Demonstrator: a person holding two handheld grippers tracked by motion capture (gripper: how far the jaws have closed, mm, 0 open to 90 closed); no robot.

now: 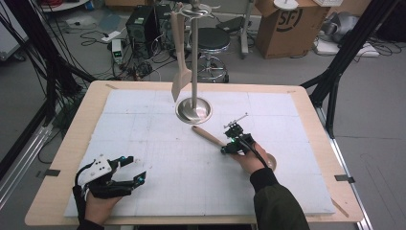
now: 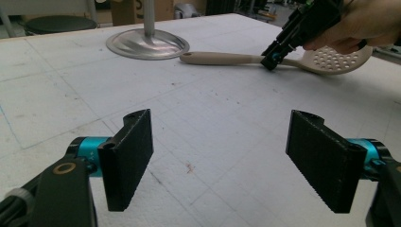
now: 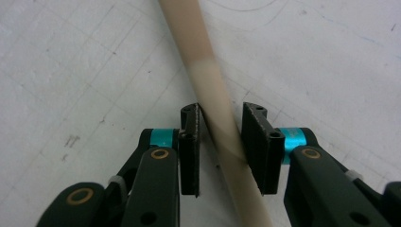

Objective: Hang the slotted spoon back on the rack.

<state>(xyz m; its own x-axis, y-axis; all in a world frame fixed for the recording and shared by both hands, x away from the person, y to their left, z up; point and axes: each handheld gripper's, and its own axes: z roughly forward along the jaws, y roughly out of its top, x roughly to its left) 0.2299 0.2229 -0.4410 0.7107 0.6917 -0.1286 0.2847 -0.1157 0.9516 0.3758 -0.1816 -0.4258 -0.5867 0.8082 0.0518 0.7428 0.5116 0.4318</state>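
A beige slotted spoon point(image 1: 206, 135) lies on the white foam board, its handle pointing toward the metal stand and its perforated head point(image 2: 331, 59) under the person's right hand. My right gripper point(image 1: 225, 149) comes down on the handle. In the right gripper view the handle point(image 3: 203, 71) runs diagonally between the jaws of that gripper point(image 3: 221, 142) and touches both. My left gripper point(image 1: 136, 169) rests at the front left of the board, open wide, with nothing between its jaws point(image 2: 222, 156). A second beige utensil point(image 1: 180, 72) hangs from the stand's top hook.
The stand's round metal base point(image 1: 193, 109) and pole stand at the board's far middle. The white foam board point(image 1: 158, 143) covers most of the wooden table point(image 1: 76, 124). Beyond the table are a stool point(image 1: 212, 43), cables and a cardboard box point(image 1: 289, 24).
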